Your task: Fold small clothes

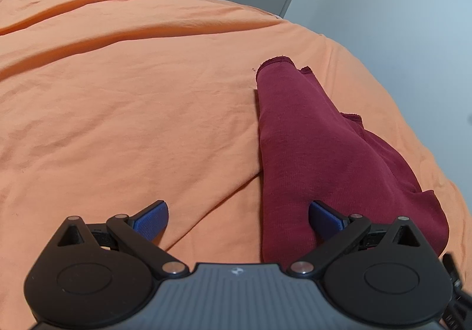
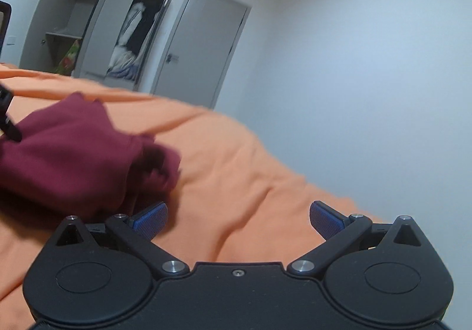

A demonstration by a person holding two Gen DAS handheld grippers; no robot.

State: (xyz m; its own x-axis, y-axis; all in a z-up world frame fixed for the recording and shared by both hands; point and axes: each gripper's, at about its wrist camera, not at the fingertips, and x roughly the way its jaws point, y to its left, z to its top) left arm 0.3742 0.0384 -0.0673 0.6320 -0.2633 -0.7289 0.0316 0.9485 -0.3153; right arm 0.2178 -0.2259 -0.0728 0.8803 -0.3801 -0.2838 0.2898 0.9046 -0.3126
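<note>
One dark red knit garment (image 1: 306,135) lay on the orange bedsheet (image 1: 124,99), folded into a long strip running near to far, close to the bed's right edge, with looser layers spilling out to its right. The left gripper (image 1: 238,219) hung low over its near end, tongs spread wide, the right blue pad (image 1: 324,219) over the cloth and the left pad over bare sheet; nothing was held. The right gripper (image 2: 238,219) sat to the right of the garment (image 2: 73,158), tongs equally wide and empty, its left blue pad (image 2: 150,219) just beside the ragged, blurred edge.

Risk, as I judged it: the loose right-hand layers could slide apart if only the top layer got pinched, undoing the fold. The garment lay near the bed's edge, so a careless drag might pull it over. Wrinkled sheet could get nipped along with the cloth.

Far off, a grey wardrobe (image 2: 97,23) stood open, pale and blue fabrics (image 2: 126,61) piled inside, something colourful (image 2: 69,60) on the lower left.
</note>
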